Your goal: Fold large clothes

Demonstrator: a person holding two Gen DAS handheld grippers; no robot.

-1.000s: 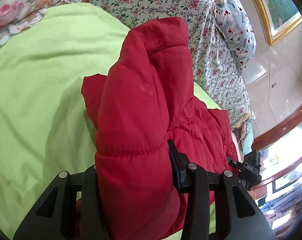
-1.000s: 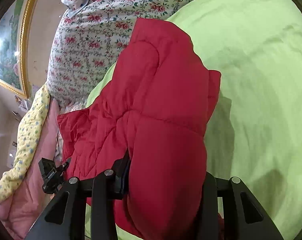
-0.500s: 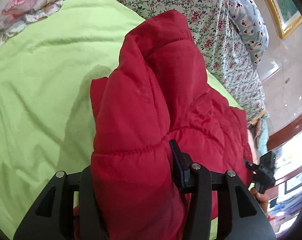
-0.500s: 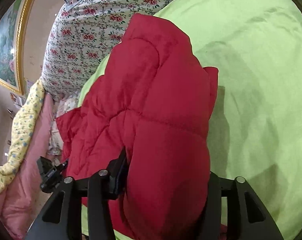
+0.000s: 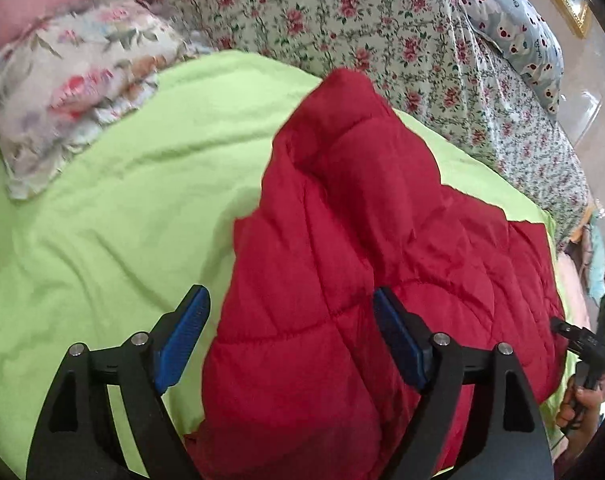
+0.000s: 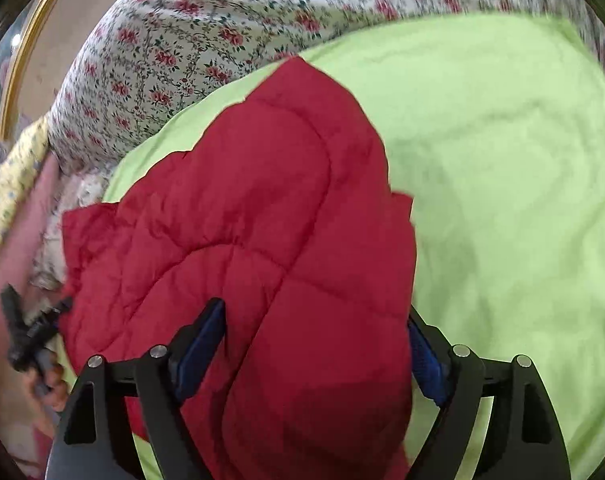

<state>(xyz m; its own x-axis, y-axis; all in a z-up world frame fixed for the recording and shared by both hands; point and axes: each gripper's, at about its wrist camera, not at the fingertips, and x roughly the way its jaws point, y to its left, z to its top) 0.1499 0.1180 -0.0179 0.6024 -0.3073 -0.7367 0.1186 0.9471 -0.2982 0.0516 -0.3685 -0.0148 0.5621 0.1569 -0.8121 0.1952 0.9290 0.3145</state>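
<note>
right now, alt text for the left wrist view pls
A folded red puffy jacket lies on a lime green sheet, between the open fingers of the left gripper, whose jaws have just been opening. Flowered bedding lies behind.

Bright, even daylight; fisheye bending and motion blur smear the edges.

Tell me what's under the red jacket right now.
The red jacket lies on a lime green sheet that shows all around it. Whatever sits beneath its folded layers is covered, so I can't tell.
</note>
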